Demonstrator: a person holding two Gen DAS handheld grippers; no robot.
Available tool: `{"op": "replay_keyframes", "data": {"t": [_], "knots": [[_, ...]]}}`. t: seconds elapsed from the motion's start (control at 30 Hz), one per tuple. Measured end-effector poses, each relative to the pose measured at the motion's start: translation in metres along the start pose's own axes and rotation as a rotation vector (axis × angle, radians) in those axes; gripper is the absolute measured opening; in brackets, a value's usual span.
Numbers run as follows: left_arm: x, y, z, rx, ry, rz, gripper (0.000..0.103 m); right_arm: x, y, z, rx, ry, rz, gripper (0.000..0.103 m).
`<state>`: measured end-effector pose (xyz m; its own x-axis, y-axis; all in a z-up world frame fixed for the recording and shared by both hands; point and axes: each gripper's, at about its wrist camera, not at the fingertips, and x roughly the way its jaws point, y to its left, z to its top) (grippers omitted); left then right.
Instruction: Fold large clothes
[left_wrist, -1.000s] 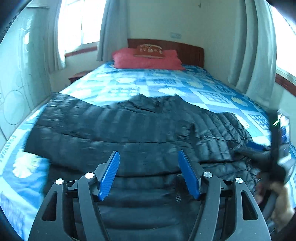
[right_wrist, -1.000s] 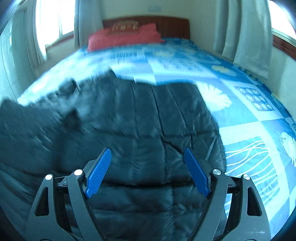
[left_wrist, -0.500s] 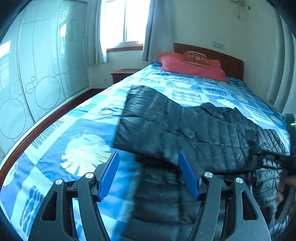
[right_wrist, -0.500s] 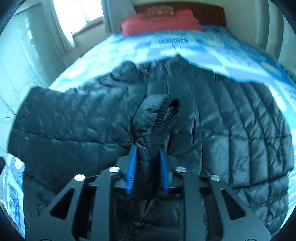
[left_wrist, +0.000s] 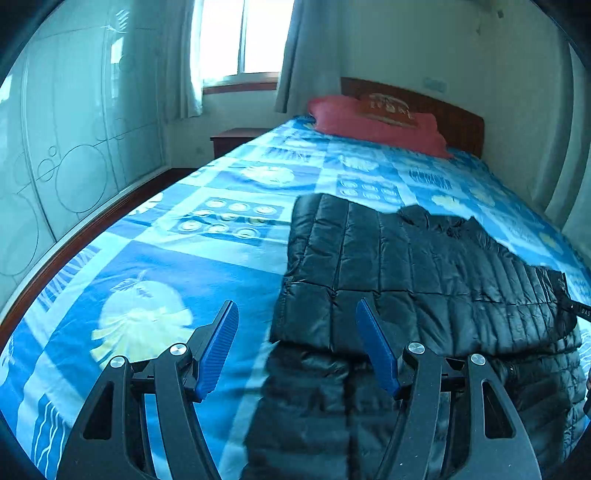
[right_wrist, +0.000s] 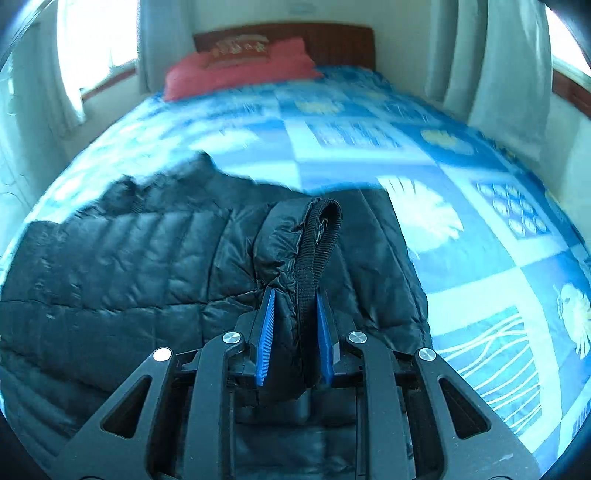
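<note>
Not much to read here. At the far right edge of the left wrist view, a small black tag (left_wrist: 584, 311) on the dark jacket (left_wrist: 424, 280) carries pale letters — "DAS" is all that shows before the frame cuts it off. Up near the headboard, the cushion (left_wrist: 388, 106) on the red pillow (left_wrist: 373, 125) bears a pale design — too blurred to read in either view.
</note>
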<state>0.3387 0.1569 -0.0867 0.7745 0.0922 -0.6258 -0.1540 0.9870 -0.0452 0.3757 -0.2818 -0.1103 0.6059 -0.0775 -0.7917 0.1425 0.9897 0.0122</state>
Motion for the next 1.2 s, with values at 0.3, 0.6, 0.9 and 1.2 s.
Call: {"op": "replay_keyframes", "data": {"t": [0.3,0.6,0.9,1.2], "knots": [[0.058,-0.016,0.017,0.067,0.046,0.067,0.066,-0.016,0.028,-0.004,-0.03,-0.132,0.02,0.064],[0.096,-0.003,0.007,0.013,0.206,0.07,0.067,0.012,0.037,-0.009,-0.045,-0.034,0.038,0.065],[0.1,-0.01,0.053,-0.049,0.078,0.039,0.067,0.036,0.055,0.038,0.011,-0.077,0.103,0.066],[0.117,-0.017,0.055,-0.032,0.156,0.075,0.067,0.028,0.081,0.041,-0.056,-0.111,0.063,0.069]]}}
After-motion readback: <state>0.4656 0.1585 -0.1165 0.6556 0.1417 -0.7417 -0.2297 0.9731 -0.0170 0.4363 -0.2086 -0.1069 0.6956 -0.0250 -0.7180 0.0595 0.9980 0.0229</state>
